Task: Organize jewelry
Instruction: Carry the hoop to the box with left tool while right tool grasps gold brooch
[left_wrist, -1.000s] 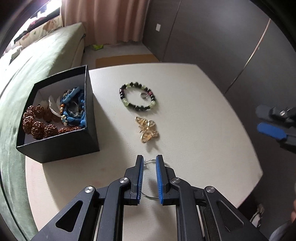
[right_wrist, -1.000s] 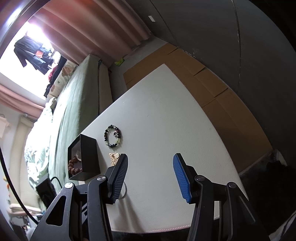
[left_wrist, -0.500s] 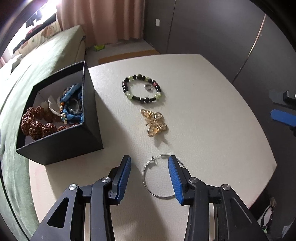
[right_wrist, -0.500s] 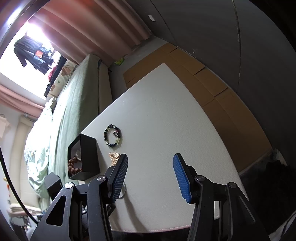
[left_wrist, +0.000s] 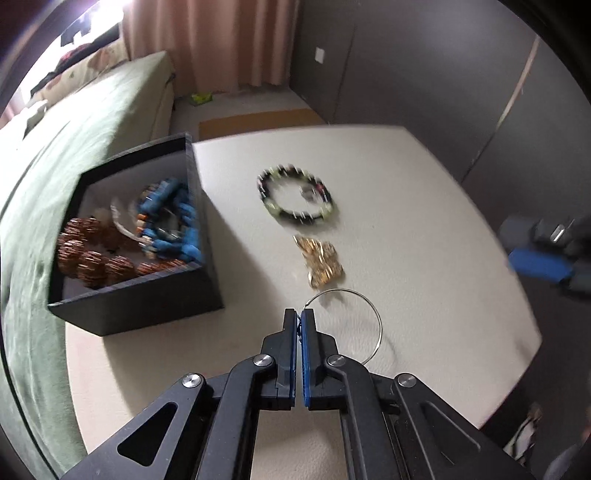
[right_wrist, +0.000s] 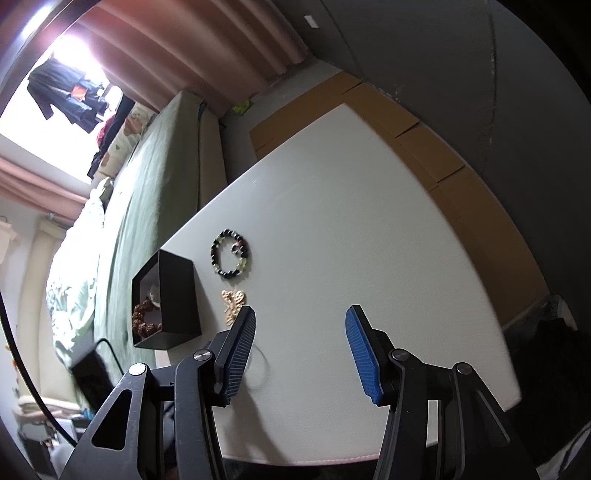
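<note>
Between the closed left tongs (left_wrist: 299, 318), a thin silver hoop (left_wrist: 352, 325) sits pinched.

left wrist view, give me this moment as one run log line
left gripper: shut on hoop earring | right gripper: open, empty | bead bracelet, gold brooch: on table | black box: part filled

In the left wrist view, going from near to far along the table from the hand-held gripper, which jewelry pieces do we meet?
Left hand-held gripper → thin silver hoop, pinched at its rim → gold brooch → beaded bracelet.
</note>
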